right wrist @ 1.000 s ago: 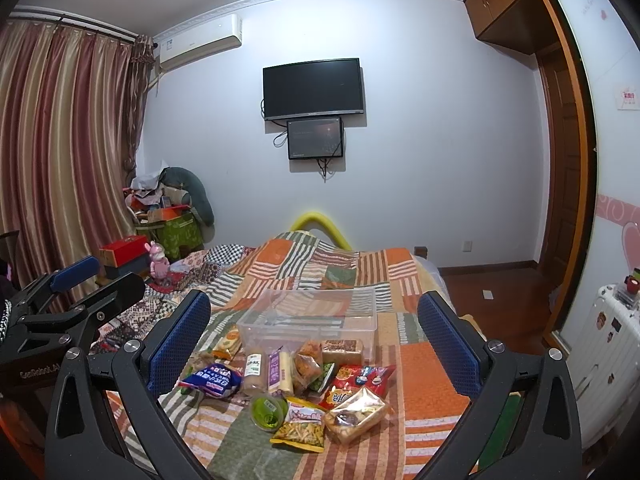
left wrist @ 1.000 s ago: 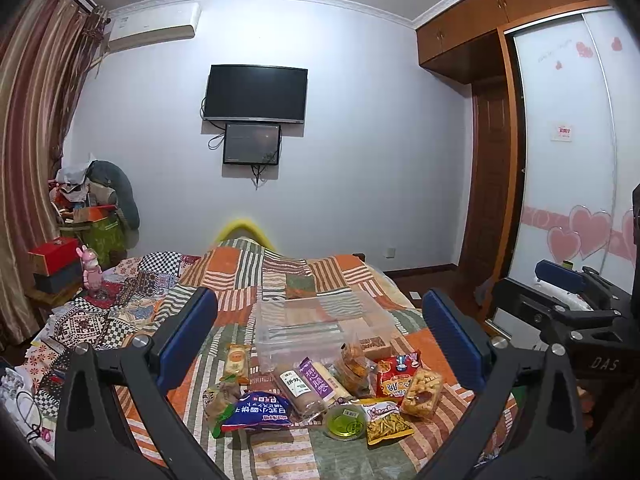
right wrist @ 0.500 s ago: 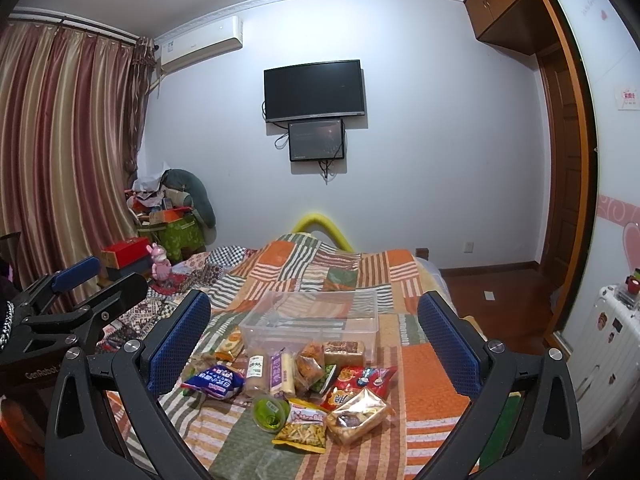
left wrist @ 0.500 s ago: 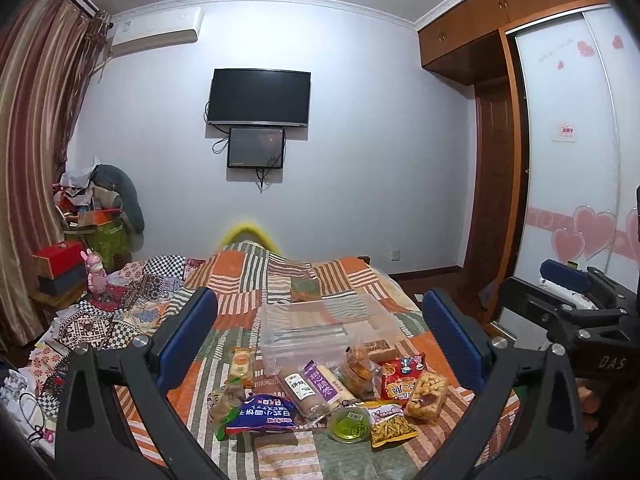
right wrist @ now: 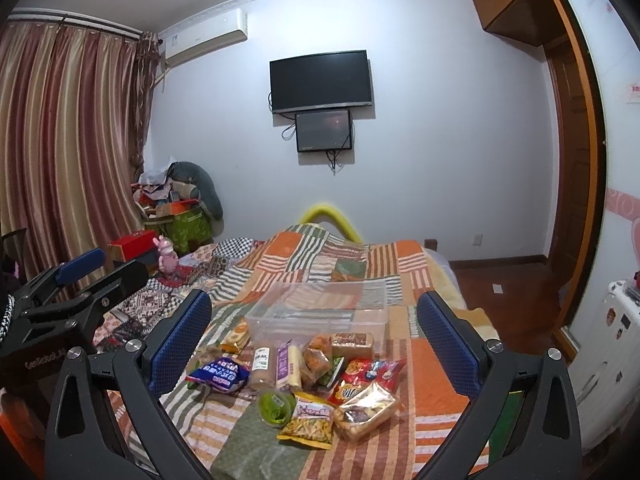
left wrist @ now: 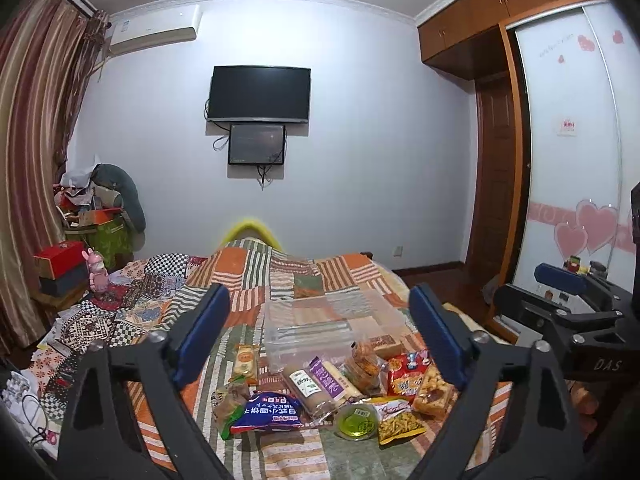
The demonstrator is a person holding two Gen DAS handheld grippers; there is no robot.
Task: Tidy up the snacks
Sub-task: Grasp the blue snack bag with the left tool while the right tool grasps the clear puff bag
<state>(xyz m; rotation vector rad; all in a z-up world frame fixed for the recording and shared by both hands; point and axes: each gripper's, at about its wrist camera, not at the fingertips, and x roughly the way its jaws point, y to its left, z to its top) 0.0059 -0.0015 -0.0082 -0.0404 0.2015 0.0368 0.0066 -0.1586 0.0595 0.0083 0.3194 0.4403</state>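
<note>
Both grippers, left gripper point(left wrist: 320, 336) and right gripper point(right wrist: 316, 344), spread wide, holding nothing, above snack pile point(left wrist: 340, 388) beside clear bin point(left wrist: 320, 328) on quilt point(left wrist: 248, 276)

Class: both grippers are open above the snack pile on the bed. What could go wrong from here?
1. The snacks overlap, so one grab may drag neighbours along.
2. The quilt is soft; the clear bin could tilt when loaded.
3. The left gripper and right gripper might collide over the pile.
</note>
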